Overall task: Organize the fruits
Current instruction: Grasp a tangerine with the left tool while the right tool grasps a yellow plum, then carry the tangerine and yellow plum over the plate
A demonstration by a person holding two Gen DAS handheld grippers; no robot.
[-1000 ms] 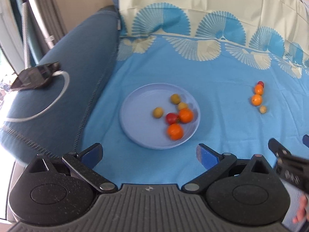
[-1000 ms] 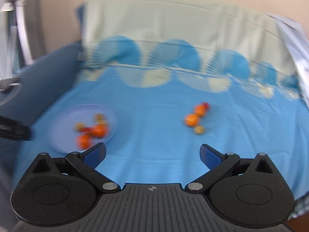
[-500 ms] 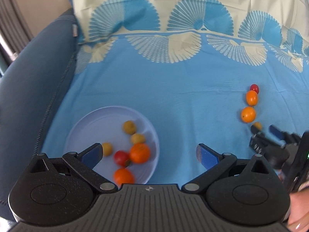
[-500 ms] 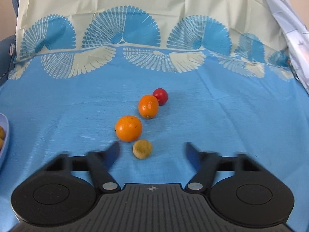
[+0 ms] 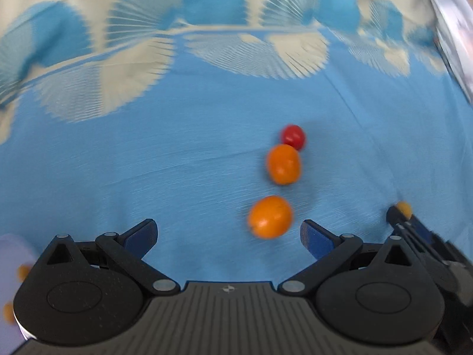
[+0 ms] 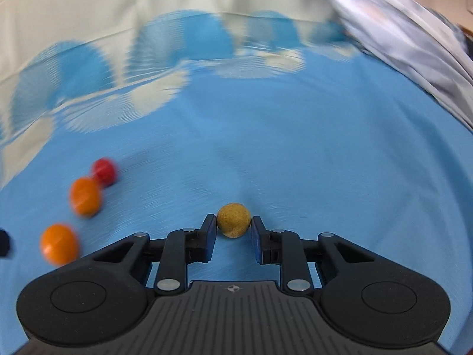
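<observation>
Pinching the small yellow fruit [image 6: 233,220] on the blue sheet [image 6: 295,148], the right claw [image 6: 233,230] has just closed, blue pads at either side. Ahead of the wide-open, empty left claw [image 5: 229,233] lies the near orange [image 5: 270,216], then another orange [image 5: 283,164], then the red fruit [image 5: 293,137].

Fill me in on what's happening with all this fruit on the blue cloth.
A person is sorting fruit with tongs in each hand. The right tongs have just closed on a small yellow fruit on the blue cloth. The left tongs are open, with the near orange fruit just ahead between their tips, not gripped. Another orange fruit and a red one lie beyond. The plate's edge shows at far left.
</observation>
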